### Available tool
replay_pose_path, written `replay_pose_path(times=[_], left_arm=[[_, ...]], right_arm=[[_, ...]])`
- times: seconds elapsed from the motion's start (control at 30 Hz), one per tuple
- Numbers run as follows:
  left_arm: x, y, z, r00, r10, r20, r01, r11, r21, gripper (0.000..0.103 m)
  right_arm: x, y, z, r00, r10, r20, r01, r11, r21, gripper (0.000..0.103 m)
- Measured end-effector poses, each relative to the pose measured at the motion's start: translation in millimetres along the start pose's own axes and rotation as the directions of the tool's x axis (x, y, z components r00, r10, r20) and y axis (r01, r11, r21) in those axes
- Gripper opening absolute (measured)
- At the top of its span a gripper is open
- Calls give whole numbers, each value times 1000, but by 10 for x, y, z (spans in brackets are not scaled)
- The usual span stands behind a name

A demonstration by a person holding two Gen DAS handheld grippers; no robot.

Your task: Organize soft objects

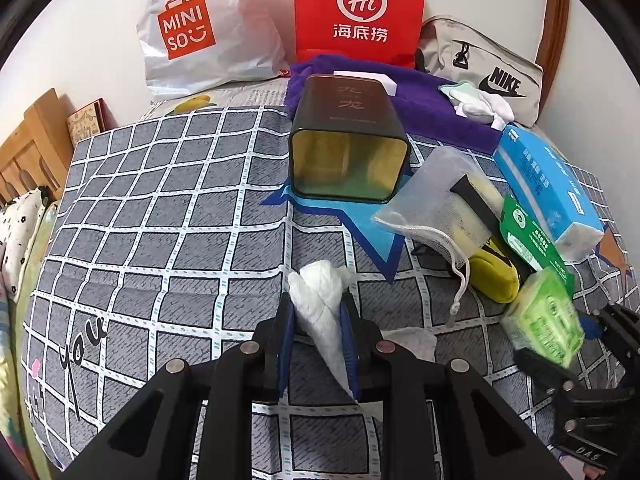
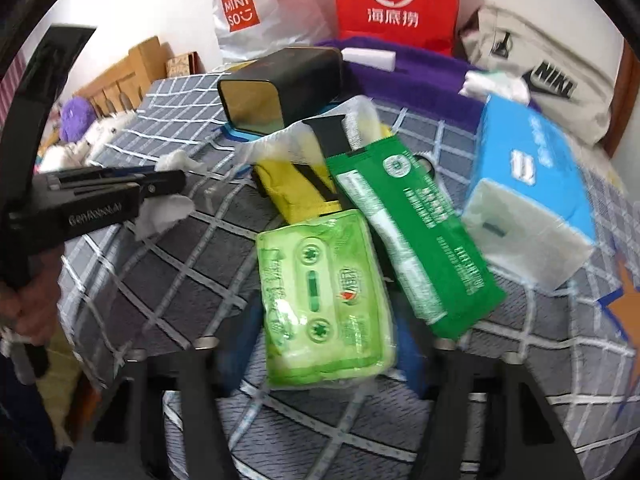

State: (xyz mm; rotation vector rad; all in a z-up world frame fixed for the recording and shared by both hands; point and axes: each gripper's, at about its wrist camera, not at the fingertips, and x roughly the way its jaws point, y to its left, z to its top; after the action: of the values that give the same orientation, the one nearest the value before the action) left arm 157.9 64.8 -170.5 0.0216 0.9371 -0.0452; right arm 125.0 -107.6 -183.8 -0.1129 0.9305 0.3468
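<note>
My left gripper [image 1: 318,316] is shut on a crumpled white tissue [image 1: 322,304] and holds it above the checked bedspread [image 1: 160,220]; it also shows in the right wrist view [image 2: 160,178] with the tissue [image 2: 164,210] in it. My right gripper [image 2: 324,344] is shut on a light green tissue pack [image 2: 324,300], which also shows in the left wrist view [image 1: 544,320]. An open dark tin box [image 1: 348,148] lies on its side ahead, mouth toward me. A blue tissue pack [image 1: 548,184], a dark green pack [image 2: 416,240], a mesh pouch [image 1: 436,204] and a yellow pouch [image 1: 494,276] lie at the right.
A purple towel [image 1: 420,108] with white cloths [image 1: 480,104] lies behind the tin. A MINISO bag [image 1: 200,28], a red paper bag [image 1: 360,8] and a Nike bag [image 1: 484,68] stand against the wall. A wooden headboard [image 1: 28,148] is at the left.
</note>
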Motion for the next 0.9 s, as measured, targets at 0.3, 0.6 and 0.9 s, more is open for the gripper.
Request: replay_pose_path(times=[0.3,0.6,0.9], left_arm=[[-149,70,111,1000,-14,23,14,1000,-23,21],[-274,155,255,997,-65,44,67,996,-53,21],[-359,118,473,993,-108,53,111,992,-53,21]], right_arm=[[-450,-268,134,994,69,85,-74,995,65,54],[-647,-458,376,993,22,117,-34,994,101,54],[-687,-658,528,993,-2,118,-15,990,144,54]])
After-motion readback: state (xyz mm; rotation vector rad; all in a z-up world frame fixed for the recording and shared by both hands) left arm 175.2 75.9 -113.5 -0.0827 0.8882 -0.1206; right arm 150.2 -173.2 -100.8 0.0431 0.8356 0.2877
